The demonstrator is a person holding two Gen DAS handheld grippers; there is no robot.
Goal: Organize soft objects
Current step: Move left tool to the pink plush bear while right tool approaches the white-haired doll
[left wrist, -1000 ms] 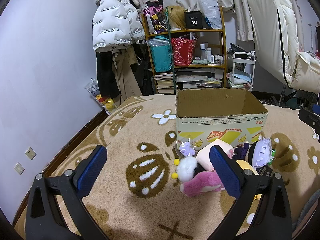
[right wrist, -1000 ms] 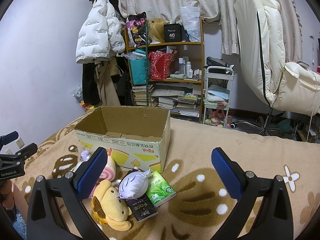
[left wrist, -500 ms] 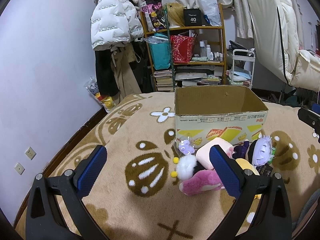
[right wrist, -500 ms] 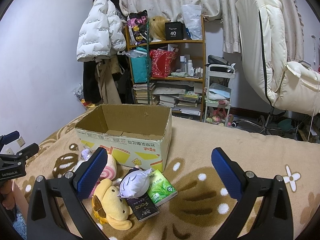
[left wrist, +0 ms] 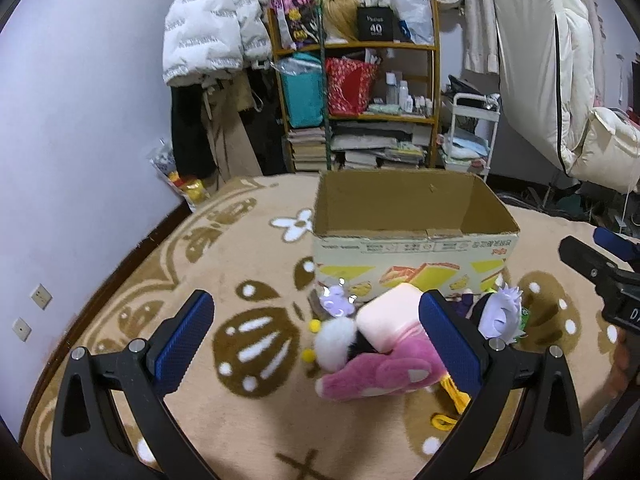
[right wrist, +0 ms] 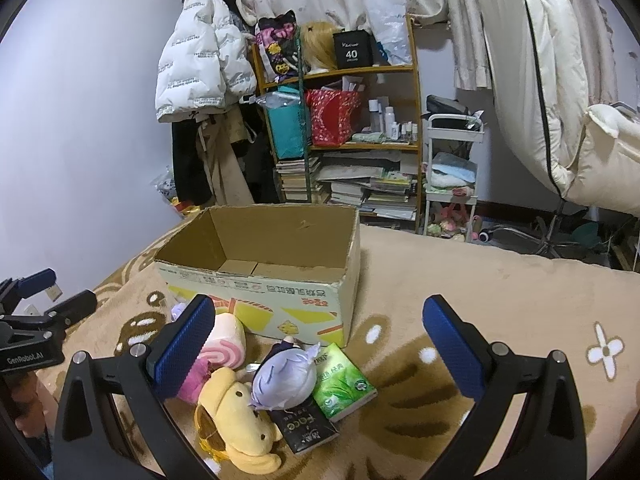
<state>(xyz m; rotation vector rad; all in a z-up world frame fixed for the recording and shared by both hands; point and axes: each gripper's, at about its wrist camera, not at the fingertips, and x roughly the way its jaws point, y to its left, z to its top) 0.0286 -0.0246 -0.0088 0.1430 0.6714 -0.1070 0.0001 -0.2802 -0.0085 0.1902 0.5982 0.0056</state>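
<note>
both tools hang over the carpet with nothing in them. the left gripper (left wrist: 316,336) has its blue pads spread wide, and so does the right gripper (right wrist: 320,340); neither touches a toy. the soft things lie in a heap at the near wall of the open cardboard box (left wrist: 412,248), lower centre of the left view: a pink plush (left wrist: 376,374) lying on its side, its long axis running roughly left to right across the frame, with a white fluffy toy (left wrist: 334,342) and a pale pink roll plush (left wrist: 390,316) pressed against it. the pink one sits just ahead of the left tool's right-hand pad, inside its gap, so i'd judge the left hand nearer to it. in the right view the yellow plush (right wrist: 236,424) and lilac-haired doll (right wrist: 282,380) lie low between its pads, toward the left one, beside a green tissue pack (right wrist: 344,380).
</note>
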